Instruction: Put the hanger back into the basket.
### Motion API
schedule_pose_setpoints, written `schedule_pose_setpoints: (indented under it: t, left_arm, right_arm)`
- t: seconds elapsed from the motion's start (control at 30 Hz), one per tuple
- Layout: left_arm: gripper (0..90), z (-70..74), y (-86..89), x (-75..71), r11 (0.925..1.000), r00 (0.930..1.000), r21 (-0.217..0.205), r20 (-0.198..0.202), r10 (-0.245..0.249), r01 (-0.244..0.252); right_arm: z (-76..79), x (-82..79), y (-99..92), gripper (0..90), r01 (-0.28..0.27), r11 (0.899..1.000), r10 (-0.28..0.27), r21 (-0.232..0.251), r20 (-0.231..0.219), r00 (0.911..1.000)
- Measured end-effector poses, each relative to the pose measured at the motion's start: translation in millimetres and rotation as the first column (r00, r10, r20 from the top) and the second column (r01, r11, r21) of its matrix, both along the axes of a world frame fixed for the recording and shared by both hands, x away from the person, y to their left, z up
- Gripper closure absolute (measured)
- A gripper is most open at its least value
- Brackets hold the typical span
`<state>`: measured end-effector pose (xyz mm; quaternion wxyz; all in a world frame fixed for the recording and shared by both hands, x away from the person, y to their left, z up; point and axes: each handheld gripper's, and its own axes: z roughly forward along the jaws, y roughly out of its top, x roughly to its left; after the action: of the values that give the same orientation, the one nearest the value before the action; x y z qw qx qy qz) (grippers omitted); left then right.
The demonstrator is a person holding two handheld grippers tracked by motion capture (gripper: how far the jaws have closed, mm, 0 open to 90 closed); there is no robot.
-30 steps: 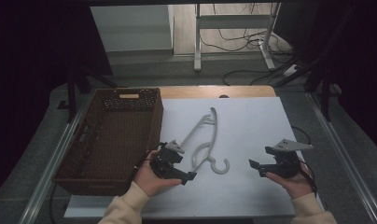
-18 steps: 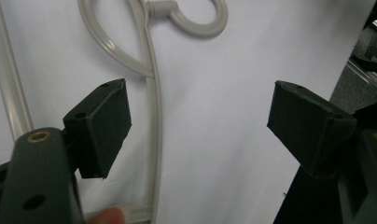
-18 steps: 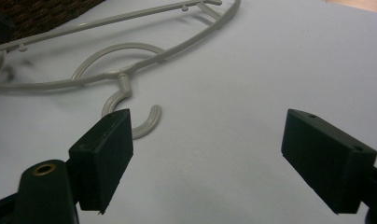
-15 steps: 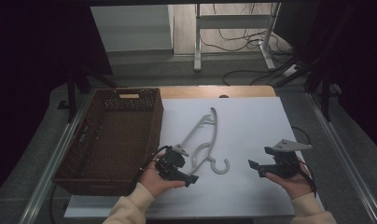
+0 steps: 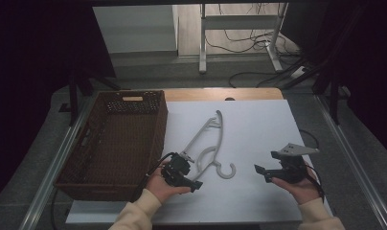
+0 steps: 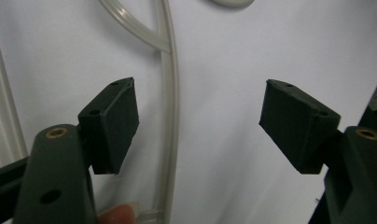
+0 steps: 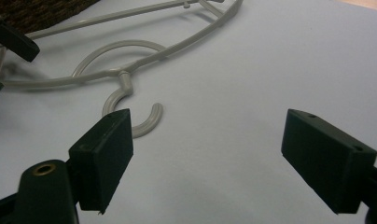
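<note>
White plastic coat hanger (image 5: 211, 143) lies flat on the pale matte tabletop (image 5: 258, 120): thin moulded rod, curved shoulders, inner arc brace, open hook pointing toward the person. Its near shoulder end sits just beside the brown woven wicker basket (image 5: 117, 139), a rectangular basket with a slot handle in the far wall, standing on the left part of the table. Left gripper (image 5: 186, 175) is down at the hanger's near end; black body, cable looping off toward the basket. In the left gripper view its two black wedge-shaped pads, matte with small screw holes, stand wide apart, and the hanger's translucent-looking rod (image 6: 170, 116) runs up between them, close beside the left pad but not pressed by either. Jaws have just been closing in, with the rod between them and nothing clamped yet. A fingertip (image 6: 116, 215) shows at the bottom edge beside the rod. Right gripper (image 5: 264, 171) is held low over bare table, well apart from the hanger, grey three-cornered plate on top. In the right gripper view its pads are spread wide with nothing between them; the hanger's hook (image 7: 135, 122) lies beyond the left pad.
</note>
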<state>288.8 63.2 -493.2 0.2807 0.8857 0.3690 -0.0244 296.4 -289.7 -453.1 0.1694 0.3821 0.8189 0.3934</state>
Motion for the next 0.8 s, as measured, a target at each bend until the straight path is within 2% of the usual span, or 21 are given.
schedule_pose_setpoints:
  t: [0.2, 0.47, 0.63, 0.8]
  left_arm:
    - [30.0, -5.9, 0.5, 0.9, 1.0000, 0.9999, -0.010, -0.012, -0.003, 0.003]
    - [31.9, -13.0, 0.2, 2.4, 1.0000, 0.9996, 0.006, -0.027, 0.005, -0.005]
    - [39.1, -15.5, 0.1, 3.2, 0.9998, 0.9992, 0.016, -0.039, 0.012, -0.011]
    - [41.4, -18.3, 0.3, 4.7, 0.9997, 0.9988, 0.019, -0.047, 0.017, -0.017]
  right_arm:
    - [-0.5, 0.3, 0.2, 16.7, -0.002, 1.000, 0.002, -0.003, -0.002, 1.0000]
    - [-0.7, 0.4, 0.3, 16.6, -0.002, 1.000, 0.002, -0.003, -0.005, 1.0000]
    - [-0.8, 0.6, 0.7, 16.2, 0.000, 1.000, 0.000, -0.003, -0.004, 1.0000]
    - [-1.3, 0.6, 1.3, 16.3, -0.002, 1.000, 0.002, -0.004, -0.007, 1.0000]
